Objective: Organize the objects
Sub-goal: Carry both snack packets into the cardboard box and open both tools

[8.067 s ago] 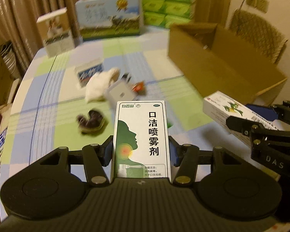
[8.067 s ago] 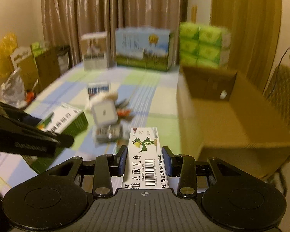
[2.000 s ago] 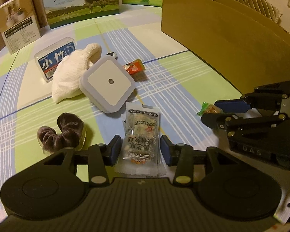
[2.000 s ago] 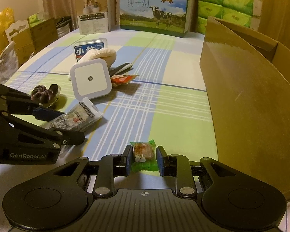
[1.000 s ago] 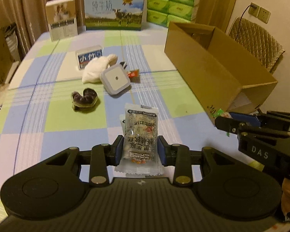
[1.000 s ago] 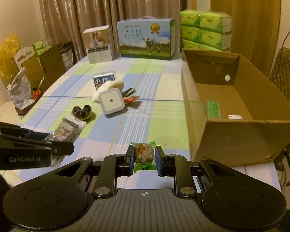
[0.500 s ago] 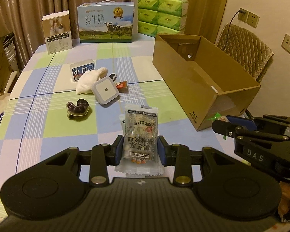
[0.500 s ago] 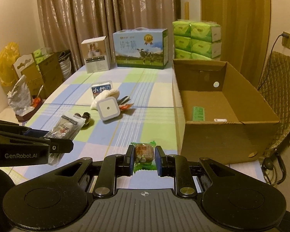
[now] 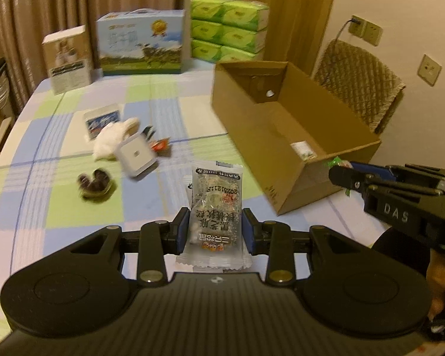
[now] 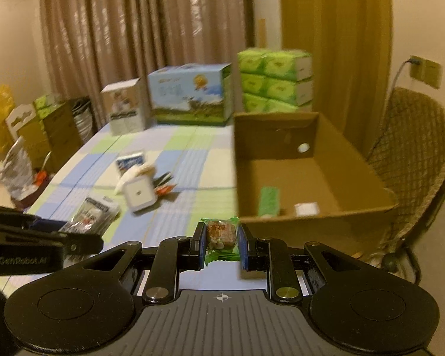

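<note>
The left gripper [image 9: 216, 230] pinches a clear plastic snack packet with dark print [image 9: 215, 211], its blue-padded fingers [image 9: 182, 230] pressed against both long edges at the packet's lower half, so the gap is only as wide as the packet; the packet stands up ahead of the fingers above the checked blue, green and white tablecloth [image 9: 59, 207]

The right gripper [image 10: 221, 244] is closed to a narrow gap on a small green-wrapped brown candy [image 10: 221, 237], clamped at its two sides and held in the air just short of the near wall of the open brown cardboard box [image 10: 353, 163]

Ahead and to the right of the left gripper that box lies open-topped, with a small white item [image 9: 304, 148] on its floor; the right wrist view also shows a green flat pack [image 10: 268, 200] inside

Ahead and left of both grippers, on the cloth, lie a white square plug-in night light [image 9: 137, 155], a white cloth bundle [image 9: 111, 141] touching it behind, a dark brown curled hair tie [image 9: 96, 182] nearer, and a small orange sachet [image 9: 160, 145] beside the light

At the far table edge stand a blue milk carton case [image 9: 141, 43] and stacked green tissue packs [image 9: 228, 28]
</note>
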`<state>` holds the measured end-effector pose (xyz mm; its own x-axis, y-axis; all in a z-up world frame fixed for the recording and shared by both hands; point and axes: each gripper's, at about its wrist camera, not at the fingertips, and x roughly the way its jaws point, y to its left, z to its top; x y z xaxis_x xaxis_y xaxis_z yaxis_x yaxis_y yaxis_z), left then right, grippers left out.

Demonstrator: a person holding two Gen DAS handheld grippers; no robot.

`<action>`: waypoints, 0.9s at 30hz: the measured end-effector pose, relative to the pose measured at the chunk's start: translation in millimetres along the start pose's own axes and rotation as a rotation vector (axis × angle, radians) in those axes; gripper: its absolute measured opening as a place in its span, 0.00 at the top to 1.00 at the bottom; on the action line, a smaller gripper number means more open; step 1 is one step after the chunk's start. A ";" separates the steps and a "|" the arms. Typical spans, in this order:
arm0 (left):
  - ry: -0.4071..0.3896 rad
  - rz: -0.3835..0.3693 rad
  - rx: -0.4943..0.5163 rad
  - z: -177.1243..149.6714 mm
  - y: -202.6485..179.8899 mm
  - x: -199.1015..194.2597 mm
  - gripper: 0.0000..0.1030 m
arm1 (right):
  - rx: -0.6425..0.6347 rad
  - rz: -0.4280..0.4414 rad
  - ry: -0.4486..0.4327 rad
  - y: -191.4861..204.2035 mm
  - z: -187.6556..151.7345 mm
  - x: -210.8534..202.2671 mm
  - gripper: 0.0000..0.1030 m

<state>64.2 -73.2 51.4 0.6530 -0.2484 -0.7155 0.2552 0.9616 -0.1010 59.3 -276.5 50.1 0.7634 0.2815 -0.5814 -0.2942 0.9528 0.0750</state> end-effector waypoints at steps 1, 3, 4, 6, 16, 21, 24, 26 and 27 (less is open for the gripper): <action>-0.002 -0.010 0.005 4.6 -4.9 2.3 0.70 | 0.008 -0.012 -0.007 -7.2 4.4 -0.8 0.82; -0.006 -0.034 0.016 15.2 -16.1 8.1 0.70 | 0.020 -0.035 -0.020 -22.4 14.6 -2.0 0.82; -0.007 -0.046 0.018 20.7 -22.1 11.4 0.70 | 0.026 -0.042 -0.025 -30.0 18.3 -2.2 0.82; -0.011 -0.069 0.029 32.8 -34.1 18.0 0.70 | 0.039 -0.059 -0.030 -45.1 28.7 -2.0 0.82; -0.016 -0.130 0.064 82.4 -86.2 60.5 0.70 | 0.041 -0.108 -0.014 -101.0 58.0 16.0 0.81; -0.010 -0.134 0.068 96.8 -95.2 78.0 0.70 | 0.046 -0.108 0.003 -114.7 60.2 29.2 0.81; -0.007 -0.138 0.070 104.1 -99.2 86.1 0.69 | 0.053 -0.102 0.011 -119.8 62.3 37.7 0.81; -0.005 -0.141 0.074 108.3 -102.4 91.3 0.69 | 0.058 -0.099 0.015 -123.1 63.4 43.0 0.81; -0.004 -0.142 0.075 110.2 -103.5 94.1 0.69 | 0.063 -0.098 0.017 -125.4 64.1 45.2 0.81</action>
<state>177.8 -209.0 70.7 0.6093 -0.3823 -0.6947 0.3977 0.9053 -0.1494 167.6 -375.9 66.3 0.7768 0.1852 -0.6019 -0.1813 0.9811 0.0679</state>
